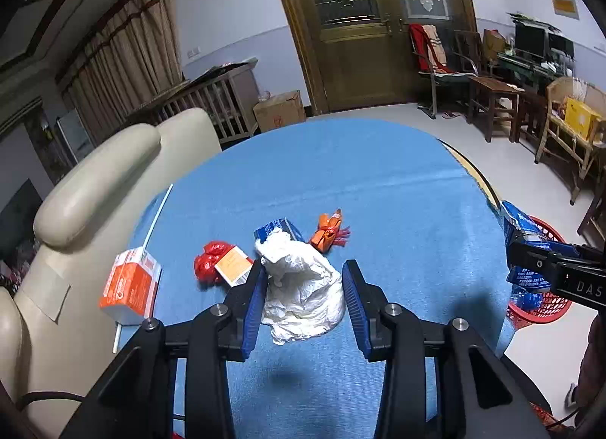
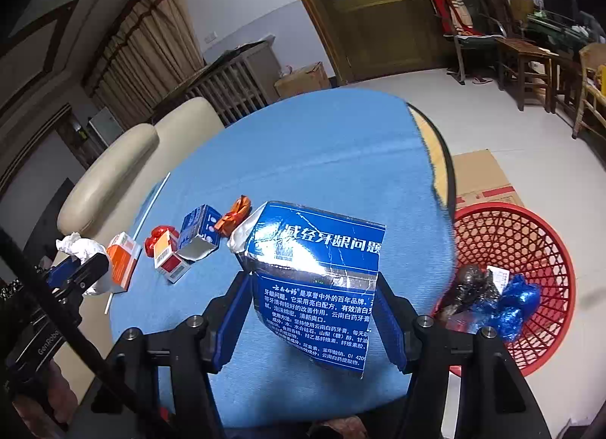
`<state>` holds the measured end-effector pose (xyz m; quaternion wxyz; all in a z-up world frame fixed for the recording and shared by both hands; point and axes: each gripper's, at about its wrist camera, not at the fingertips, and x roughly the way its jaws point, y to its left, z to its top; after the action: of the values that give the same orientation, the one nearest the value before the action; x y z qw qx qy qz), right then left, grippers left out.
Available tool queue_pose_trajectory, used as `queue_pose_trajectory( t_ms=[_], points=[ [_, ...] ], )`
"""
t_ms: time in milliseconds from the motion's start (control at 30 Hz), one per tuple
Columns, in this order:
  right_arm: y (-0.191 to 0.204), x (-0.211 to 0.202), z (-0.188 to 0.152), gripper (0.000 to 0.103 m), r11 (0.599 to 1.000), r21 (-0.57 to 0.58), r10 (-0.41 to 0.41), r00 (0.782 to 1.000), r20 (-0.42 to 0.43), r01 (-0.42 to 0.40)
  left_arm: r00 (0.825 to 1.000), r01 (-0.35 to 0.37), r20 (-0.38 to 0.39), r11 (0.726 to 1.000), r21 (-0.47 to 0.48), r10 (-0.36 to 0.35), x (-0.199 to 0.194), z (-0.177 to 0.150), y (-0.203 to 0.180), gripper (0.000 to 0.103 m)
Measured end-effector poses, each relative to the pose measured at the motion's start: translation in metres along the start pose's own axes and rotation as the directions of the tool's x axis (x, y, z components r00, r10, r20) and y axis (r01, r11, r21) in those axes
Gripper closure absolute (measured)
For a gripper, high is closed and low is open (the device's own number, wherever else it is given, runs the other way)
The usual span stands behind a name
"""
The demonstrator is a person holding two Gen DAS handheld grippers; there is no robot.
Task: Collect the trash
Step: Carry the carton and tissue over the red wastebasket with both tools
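Item: left hand-held gripper [image 1: 305, 299], jaws pinching a crumpled white paper wad [image 1: 303, 287], held clear above the blue-covered counter [image 1: 360, 181]; the wad showed its shadow on the cloth below.

Item: right hand-held gripper [image 2: 312, 310], jaws clamped on a flattened blue toothpaste box [image 2: 314, 280], its long axis running roughly along the fingers, printed face toward the camera.

Item: red mesh basket [image 2: 530, 249] on the floor, just off the counter's right edge, already holding a blue wrapper [image 2: 511, 306] and a dark crumpled lump [image 2: 469, 283]. It lay to the right of and below the right hand-held gripper, which was plainly the nearer of the two; the left had the width of the counter to cross.

Items left on the counter: orange carton [image 1: 130, 283], red wrapper with a card [image 1: 219, 263], small blue box [image 2: 199, 228], orange wrapper [image 1: 327, 232], white straw [image 1: 159, 211].

Judgement: the box likely goes rightward over the edge first, the wad after.
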<state>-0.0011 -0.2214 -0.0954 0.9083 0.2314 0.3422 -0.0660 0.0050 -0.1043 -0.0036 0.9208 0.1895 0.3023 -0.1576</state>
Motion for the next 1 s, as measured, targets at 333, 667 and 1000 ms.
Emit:
queue_pose_trajectory(
  t_ms=[333,667,1000],
  points=[
    [-0.028,-0.017,-0.003,0.038,0.999,0.048,-0.014,1.0,0.026,0.012,1.0,0.007,0.008,0.999,0.054,-0.008,-0.006,0.008,-0.026,0.061],
    [-0.049,-0.025,-0.001,0.038,0.995,0.094,-0.018,0.999,0.038,0.015,1.0,0.015,0.002,0.996,0.088,-0.016,-0.005,0.013,-0.043,0.061],
    [-0.066,-0.033,-0.002,0.038,0.991,0.131,-0.019,0.999,0.048,0.013,1.0,0.024,0.002,0.992,0.125,-0.025,-0.006,0.014,-0.058,0.061]
  ],
)
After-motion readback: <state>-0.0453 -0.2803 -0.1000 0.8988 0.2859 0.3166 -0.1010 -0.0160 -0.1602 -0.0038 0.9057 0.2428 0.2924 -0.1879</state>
